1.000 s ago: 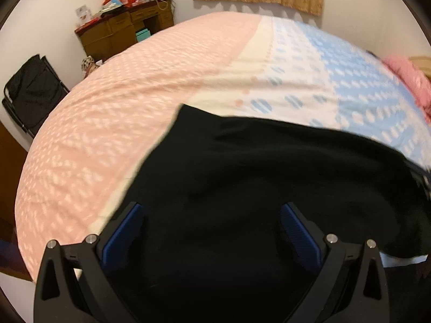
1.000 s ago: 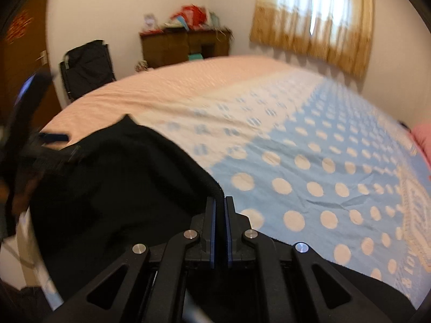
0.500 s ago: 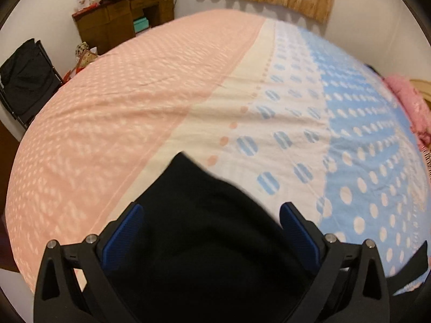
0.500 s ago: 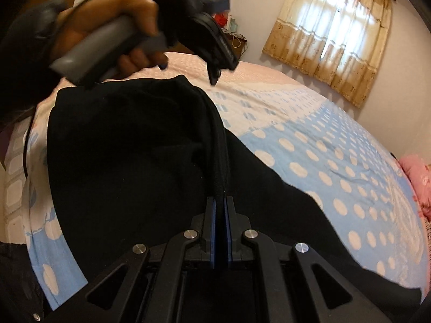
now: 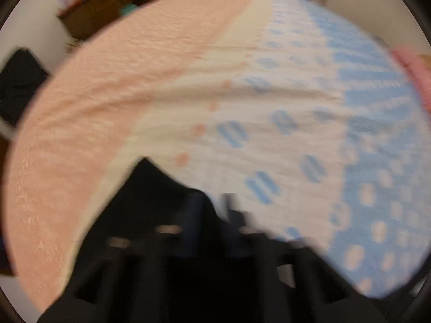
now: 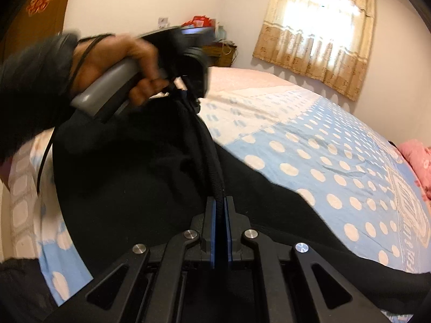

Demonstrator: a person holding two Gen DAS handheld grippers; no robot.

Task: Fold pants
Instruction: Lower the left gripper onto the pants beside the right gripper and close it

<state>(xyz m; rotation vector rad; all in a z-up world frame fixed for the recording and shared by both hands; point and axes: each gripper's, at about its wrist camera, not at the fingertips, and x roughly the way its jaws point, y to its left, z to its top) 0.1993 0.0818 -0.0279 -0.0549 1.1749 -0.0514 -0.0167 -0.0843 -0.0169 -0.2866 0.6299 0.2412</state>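
Note:
The black pants hang lifted above the bed, their thick top edge stretched between both grippers. My right gripper is shut on that edge at the bottom middle of the right wrist view. My left gripper, held in a hand, grips the same edge farther up and looks closed on it. In the blurred left wrist view, the left gripper has its fingers drawn together on the black pants, with a pointed corner sticking up.
The bed has a sheet in pink, white and blue with dots. A pink pillow lies at the right. A wooden desk with clutter and a black folding chair stand by the far wall. A curtained window is behind.
My left gripper went from open over the pants to closed on their edge. Both grippers have raised the pants off the bed. My right gripper stayed shut on the fabric.

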